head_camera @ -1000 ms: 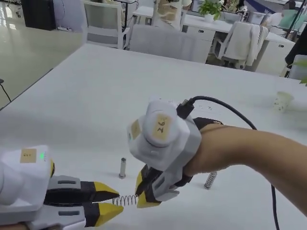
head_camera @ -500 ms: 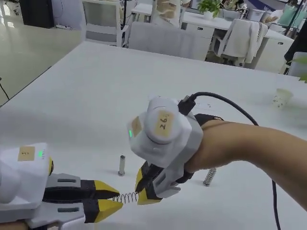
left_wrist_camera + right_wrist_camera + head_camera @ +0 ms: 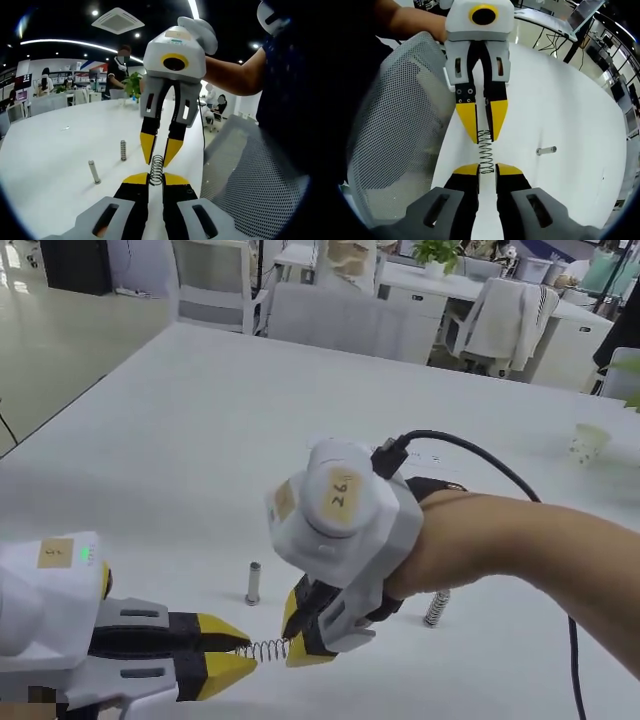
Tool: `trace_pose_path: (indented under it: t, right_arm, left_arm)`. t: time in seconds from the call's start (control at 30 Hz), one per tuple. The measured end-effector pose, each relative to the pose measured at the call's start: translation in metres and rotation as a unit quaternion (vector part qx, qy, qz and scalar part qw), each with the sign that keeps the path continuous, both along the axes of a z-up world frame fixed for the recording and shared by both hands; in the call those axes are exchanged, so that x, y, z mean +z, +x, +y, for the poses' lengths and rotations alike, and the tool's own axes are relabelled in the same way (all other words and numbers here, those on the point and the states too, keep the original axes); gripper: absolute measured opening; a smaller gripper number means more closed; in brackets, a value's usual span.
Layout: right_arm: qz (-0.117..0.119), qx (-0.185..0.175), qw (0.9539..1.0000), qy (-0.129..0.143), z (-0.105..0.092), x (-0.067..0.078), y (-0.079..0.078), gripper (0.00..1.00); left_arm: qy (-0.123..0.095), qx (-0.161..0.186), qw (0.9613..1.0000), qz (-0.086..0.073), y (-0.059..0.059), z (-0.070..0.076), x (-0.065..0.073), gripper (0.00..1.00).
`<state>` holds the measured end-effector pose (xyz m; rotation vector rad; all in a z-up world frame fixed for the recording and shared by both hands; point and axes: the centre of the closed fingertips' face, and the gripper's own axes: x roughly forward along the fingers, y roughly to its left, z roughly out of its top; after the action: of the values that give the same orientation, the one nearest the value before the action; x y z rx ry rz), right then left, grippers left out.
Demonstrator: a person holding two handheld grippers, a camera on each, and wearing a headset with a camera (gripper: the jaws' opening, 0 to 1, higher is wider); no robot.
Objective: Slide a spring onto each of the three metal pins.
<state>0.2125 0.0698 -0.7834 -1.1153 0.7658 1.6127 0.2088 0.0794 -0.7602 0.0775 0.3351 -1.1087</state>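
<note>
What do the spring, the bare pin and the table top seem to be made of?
The spring: thin coiled wire, probably steel, grey with a dull shine. The bare pin: likely metal, a smooth grey cylinder with a faint glint. The table top: smooth matte white, perhaps laminate; the look leaves this open.
</note>
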Motion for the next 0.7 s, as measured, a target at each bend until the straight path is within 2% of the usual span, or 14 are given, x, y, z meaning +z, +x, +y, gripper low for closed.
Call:
trace_pose_path:
  t: [0.37,0.7]
  right_arm:
    - [0.006,-0.003,1.0,-0.005,-0.0019,-0.0059,0.0002,0.1]
    - [0.002,-0.002,1.0,-0.001,-0.0024,-0.0037,0.0002,0.09]
  left_arm:
    - [-0.008,0.0,0.9999,-0.007,0.0001,-0.0008,0.009,0.01]
    - [-0.005,0.0,0.9999,-0.01,0.0006,-0.0014,0.0083,0.02]
